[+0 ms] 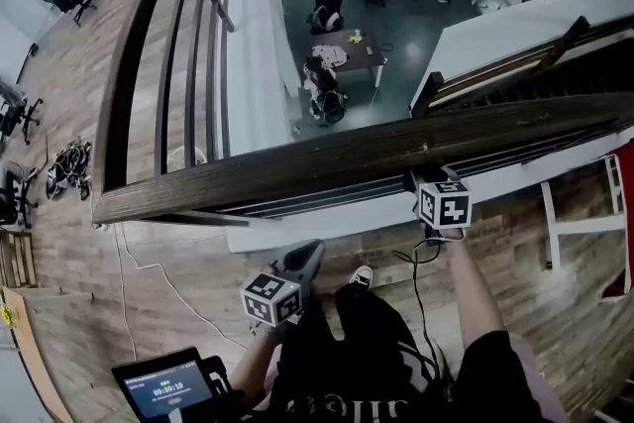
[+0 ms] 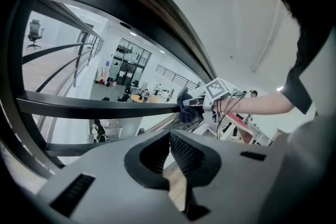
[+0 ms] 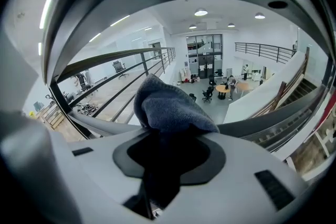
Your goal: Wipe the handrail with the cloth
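Observation:
A dark wooden handrail [image 1: 297,163] crosses the head view from lower left to upper right. My right gripper [image 1: 442,201] is up against its near side, shut on a blue-grey cloth [image 3: 170,107] that bulges out past the jaws. The left gripper view looks up from below and shows that cloth [image 2: 185,107] touching the rail [image 2: 173,23]. My left gripper [image 1: 303,260] hangs low by the person's legs, well under the rail. Its jaws [image 2: 169,134] are shut with nothing in them.
Black metal bars [image 1: 327,203] run under the handrail, and a second railing [image 1: 149,25] leads away at the left. Beyond the rail is a drop to a lower floor with desks and chairs [image 1: 342,54]. A timer screen [image 1: 163,386] sits at lower left. A white frame [image 1: 584,225] stands at the right.

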The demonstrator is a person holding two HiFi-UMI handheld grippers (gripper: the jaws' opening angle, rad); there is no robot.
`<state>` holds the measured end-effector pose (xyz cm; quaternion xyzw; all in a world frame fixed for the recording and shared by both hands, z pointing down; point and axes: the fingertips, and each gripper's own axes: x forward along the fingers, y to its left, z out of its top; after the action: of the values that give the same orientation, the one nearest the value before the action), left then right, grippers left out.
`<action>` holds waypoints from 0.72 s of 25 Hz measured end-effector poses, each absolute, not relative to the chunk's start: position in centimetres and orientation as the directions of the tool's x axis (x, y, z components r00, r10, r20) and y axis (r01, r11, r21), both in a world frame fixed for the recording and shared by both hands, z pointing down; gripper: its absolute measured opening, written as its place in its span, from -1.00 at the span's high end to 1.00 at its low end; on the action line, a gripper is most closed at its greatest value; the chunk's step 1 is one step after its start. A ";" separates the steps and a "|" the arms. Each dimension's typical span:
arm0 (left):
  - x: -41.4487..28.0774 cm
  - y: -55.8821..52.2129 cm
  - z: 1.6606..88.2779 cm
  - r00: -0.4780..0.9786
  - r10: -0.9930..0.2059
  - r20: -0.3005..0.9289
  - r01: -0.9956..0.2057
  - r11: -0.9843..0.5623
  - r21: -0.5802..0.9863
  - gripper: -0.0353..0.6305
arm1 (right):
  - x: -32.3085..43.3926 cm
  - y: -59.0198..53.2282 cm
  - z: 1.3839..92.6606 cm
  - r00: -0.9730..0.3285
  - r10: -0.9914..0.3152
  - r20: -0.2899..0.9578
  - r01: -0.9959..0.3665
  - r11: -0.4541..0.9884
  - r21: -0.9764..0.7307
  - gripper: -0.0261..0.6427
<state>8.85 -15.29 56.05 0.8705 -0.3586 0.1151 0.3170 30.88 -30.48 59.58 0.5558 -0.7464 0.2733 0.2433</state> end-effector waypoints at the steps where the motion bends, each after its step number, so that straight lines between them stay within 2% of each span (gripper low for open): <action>1: 9.1 -15.4 56.1 0.717 -0.549 0.430 -0.697 -0.543 0.469 0.89 | 31.9 -30.6 59.5 -0.253 -0.701 0.667 -0.966 0.220 -0.136 0.60; 8: 10.7 -15.3 55.5 0.735 -0.518 0.437 -0.678 -0.562 0.474 0.89 | 37.1 -30.9 58.5 -0.175 -0.721 0.671 -0.985 0.124 -0.123 0.60; 14: 11.7 -14.9 55.6 0.753 -0.485 0.445 -0.658 -0.587 0.472 0.89 | 37.2 -30.4 57.9 -0.130 -0.726 0.675 -0.991 0.072 -0.113 0.60; 18: 11.3 -14.5 56.2 0.752 -0.483 0.448 -0.657 -0.596 0.461 0.89 | 35.6 -27.9 59.0 -0.174 -0.712 0.680 -0.982 0.072 -0.176 0.60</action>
<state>11.33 -14.48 56.17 0.8824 -0.3232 0.1393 0.3123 35.62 -27.89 58.98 0.6053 -0.6996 0.3123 0.2160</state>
